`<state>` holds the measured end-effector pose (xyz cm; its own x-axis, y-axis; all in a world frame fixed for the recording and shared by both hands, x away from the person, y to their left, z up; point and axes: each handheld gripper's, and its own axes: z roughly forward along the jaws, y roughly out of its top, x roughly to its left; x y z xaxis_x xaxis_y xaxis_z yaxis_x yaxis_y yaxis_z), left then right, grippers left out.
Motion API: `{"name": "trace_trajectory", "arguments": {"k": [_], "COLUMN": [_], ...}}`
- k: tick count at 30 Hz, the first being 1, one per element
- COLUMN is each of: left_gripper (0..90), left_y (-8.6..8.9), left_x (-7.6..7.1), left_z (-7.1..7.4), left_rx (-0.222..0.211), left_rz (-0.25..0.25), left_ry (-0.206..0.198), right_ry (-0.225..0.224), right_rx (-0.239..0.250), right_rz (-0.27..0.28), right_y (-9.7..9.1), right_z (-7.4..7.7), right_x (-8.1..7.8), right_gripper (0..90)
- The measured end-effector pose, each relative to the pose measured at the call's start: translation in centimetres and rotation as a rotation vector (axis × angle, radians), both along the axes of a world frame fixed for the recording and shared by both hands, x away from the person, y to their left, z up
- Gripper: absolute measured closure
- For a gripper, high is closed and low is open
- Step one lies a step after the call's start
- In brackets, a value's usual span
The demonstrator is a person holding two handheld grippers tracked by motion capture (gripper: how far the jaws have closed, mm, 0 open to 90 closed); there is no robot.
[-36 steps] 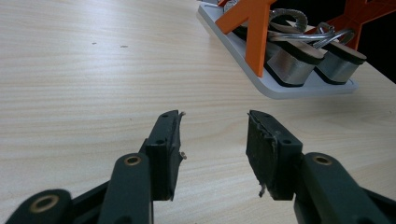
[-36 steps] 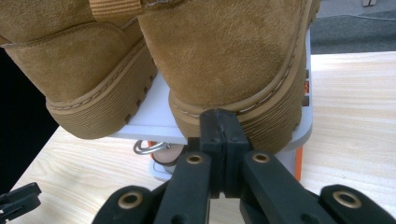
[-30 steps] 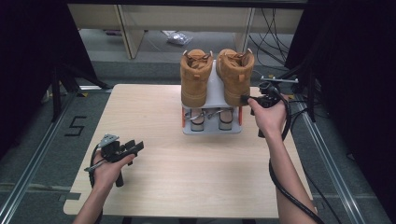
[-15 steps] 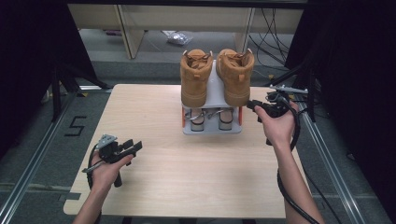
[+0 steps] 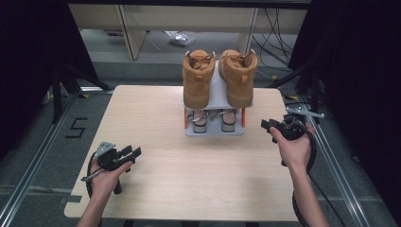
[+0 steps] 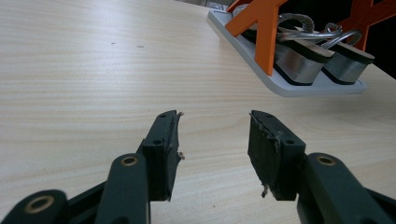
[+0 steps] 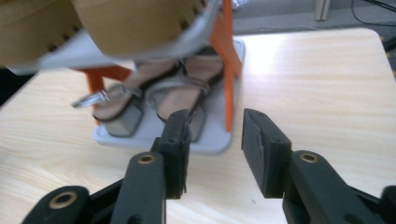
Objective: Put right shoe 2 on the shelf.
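While the tan boots (image 5: 220,75) sit side by side on the grey upper shelf of the shoe rack (image 5: 215,130) at twelve o'clock on the wooden table (image 5: 189,175), heeled sandals (image 7: 154,105) with metallic straps rest below between orange struts. At three o'clock the right gripper (image 5: 270,127) has just been opening, nothing between its jaws. At eight o'clock the left gripper (image 5: 132,152) gapes wide, empty, over bare, pale wood.
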<state>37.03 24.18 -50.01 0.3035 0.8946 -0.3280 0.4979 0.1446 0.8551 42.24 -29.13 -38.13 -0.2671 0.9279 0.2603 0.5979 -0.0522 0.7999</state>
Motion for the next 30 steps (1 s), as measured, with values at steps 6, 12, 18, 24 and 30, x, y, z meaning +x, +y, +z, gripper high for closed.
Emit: {"name": "trace_trajectory", "arguments": {"k": [6, 12, 18, 24, 30], "left_gripper": [52.1, 51.9, 51.9, 52.0, 52.0], "left_y": [0.1, 0.3, 0.6, 0.7, 0.5], "left_x": [-0.3, -0.6, -0.9, -1.1, -1.3], "left_z": [-0.3, -0.2, -0.3, -0.2, -0.2], "left_rx": [0.007, 0.005, 0.003, 0.007, -0.001], "left_rz": [0.011, 0.017, 0.028, 0.032, 0.022], "left_ry": [0.005, -0.007, -0.020, -0.030, -0.042], "right_ry": [0.002, 0.031, 0.033, 0.043, 0.029], "right_rx": [-0.004, 0.044, 0.054, 0.055, 0.050], "right_rz": [-0.006, -0.043, -0.043, -0.042, -0.038], "right_y": [-1.0, -0.9, -1.0, -1.1, -1.2], "right_z": [-2.3, -4.1, -6.1, -7.3, -7.4], "right_x": [-1.0, -2.3, -3.4, -3.9, -4.1], "right_gripper": [60.1, 59.0, 57.3, 56.5, 55.6]}}
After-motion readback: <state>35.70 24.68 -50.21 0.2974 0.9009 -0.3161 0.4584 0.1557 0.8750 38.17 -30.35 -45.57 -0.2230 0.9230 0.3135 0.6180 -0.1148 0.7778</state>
